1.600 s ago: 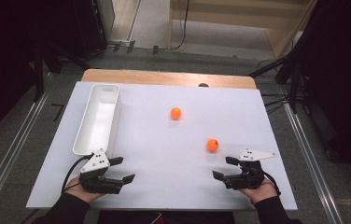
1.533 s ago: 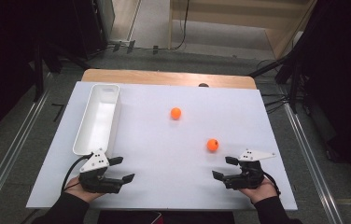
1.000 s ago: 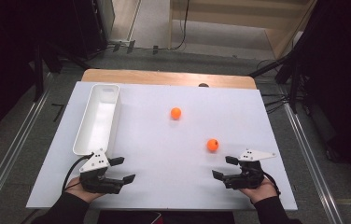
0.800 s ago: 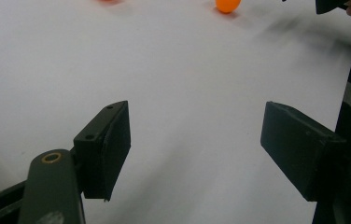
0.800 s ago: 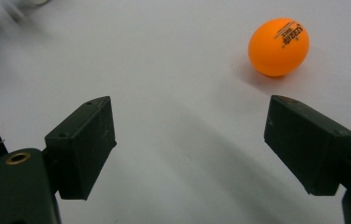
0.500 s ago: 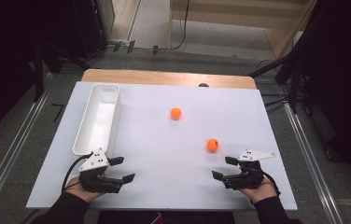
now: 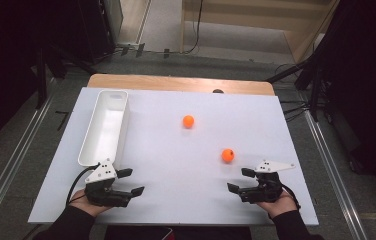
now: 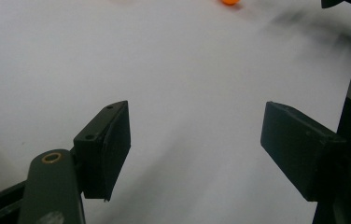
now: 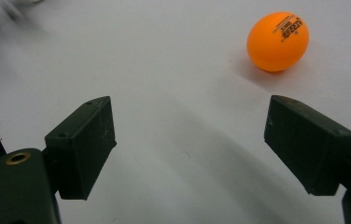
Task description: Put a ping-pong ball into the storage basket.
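The right hand-held gripper point(image 7: 239, 180) rests low on the white surface point(image 7: 176, 150) with its jaws spread wide and nothing between them; the left hand-held gripper point(image 7: 130, 182) is likewise open and empty. Just ahead of the right one, off its right jaw and not touching, lies a glossy orange ping-pong ball point(image 9: 277, 41) with small dark print; a second orange ball point(image 7: 188, 121) sits farther out.
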A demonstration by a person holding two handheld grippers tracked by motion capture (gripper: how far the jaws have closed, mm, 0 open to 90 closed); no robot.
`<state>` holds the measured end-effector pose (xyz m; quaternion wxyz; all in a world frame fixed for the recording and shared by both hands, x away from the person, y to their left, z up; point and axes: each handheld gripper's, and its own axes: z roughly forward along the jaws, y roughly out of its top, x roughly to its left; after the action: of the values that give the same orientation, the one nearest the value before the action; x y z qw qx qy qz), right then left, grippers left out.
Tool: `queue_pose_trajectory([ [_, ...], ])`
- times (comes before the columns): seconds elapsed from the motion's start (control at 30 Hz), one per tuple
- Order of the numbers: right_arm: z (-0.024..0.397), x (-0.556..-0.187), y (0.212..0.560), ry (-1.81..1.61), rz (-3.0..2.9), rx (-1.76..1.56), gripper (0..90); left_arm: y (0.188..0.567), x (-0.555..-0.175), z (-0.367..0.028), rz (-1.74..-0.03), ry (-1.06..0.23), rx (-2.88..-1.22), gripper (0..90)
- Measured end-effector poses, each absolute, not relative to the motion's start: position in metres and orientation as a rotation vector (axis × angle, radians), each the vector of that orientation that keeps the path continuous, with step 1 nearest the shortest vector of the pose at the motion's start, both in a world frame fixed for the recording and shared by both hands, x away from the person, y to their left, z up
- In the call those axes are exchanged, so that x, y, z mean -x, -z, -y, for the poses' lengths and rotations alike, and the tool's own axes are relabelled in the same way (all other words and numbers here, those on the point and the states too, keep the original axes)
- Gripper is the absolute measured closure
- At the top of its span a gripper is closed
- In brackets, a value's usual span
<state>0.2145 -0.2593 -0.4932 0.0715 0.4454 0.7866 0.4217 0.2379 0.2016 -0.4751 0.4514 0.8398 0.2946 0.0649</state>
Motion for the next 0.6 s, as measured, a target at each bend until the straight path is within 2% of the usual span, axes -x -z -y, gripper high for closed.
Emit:
queue_pose_trajectory([
  [0.6,0.2589,-0.2145,0.4939,-1.250,-2.368,-1.336,14.9,0.4748,-0.2382,-0.1995,-0.718,-0.154,-2.082,24.6],
])
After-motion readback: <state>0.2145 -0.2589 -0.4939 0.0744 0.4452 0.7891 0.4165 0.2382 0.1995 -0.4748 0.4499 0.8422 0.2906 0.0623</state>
